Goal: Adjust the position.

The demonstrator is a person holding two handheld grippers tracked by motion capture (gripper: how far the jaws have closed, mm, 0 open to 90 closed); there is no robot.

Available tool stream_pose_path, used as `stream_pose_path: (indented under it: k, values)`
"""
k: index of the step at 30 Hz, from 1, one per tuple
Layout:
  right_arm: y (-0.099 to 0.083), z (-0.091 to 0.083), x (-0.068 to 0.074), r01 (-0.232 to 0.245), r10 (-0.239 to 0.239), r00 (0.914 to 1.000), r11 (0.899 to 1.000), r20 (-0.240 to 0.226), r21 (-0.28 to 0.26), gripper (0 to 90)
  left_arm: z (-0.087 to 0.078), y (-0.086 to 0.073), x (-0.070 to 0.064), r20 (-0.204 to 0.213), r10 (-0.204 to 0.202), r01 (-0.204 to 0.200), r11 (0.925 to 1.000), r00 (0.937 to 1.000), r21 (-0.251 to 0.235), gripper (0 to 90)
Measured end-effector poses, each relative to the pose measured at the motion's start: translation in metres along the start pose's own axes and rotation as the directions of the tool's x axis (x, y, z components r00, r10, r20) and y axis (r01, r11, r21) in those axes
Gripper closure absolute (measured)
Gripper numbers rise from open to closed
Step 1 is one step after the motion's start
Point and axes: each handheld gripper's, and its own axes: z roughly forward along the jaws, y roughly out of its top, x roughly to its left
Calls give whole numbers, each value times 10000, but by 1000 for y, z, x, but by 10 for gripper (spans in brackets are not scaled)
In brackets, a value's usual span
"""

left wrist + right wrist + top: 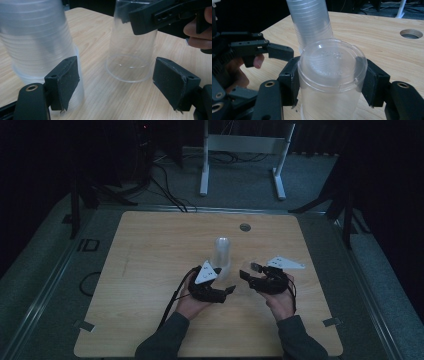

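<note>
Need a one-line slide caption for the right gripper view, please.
Right gripper clamps an upside-down clear plastic cup on the wooden table, beside the stack of cups.

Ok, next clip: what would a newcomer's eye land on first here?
Probably the single clear cup standing upside down on the wooden table, clamped between the jaws of the right gripper. Just behind it rises a tall stack of clear cups, near the middle of the table. The left gripper is open, one pad beside the stack's base, facing the clamped cup.
</note>
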Motion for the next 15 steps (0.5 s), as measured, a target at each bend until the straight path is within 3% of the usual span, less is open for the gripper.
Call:
stream_pose_path:
  k: [5, 15]
  values:
    - [-1, 0, 0, -180, 179, 9998, 9997, -64, -138, 401, 4, 2, -4, 113, 84, -84, 10000, 9999, 27, 204]
    - [-3, 0, 0, -812, 782, 9936, 9961, -811, -346, 405, 15, 2, -8, 239, 188, -191, 9998, 9995, 116, 202]
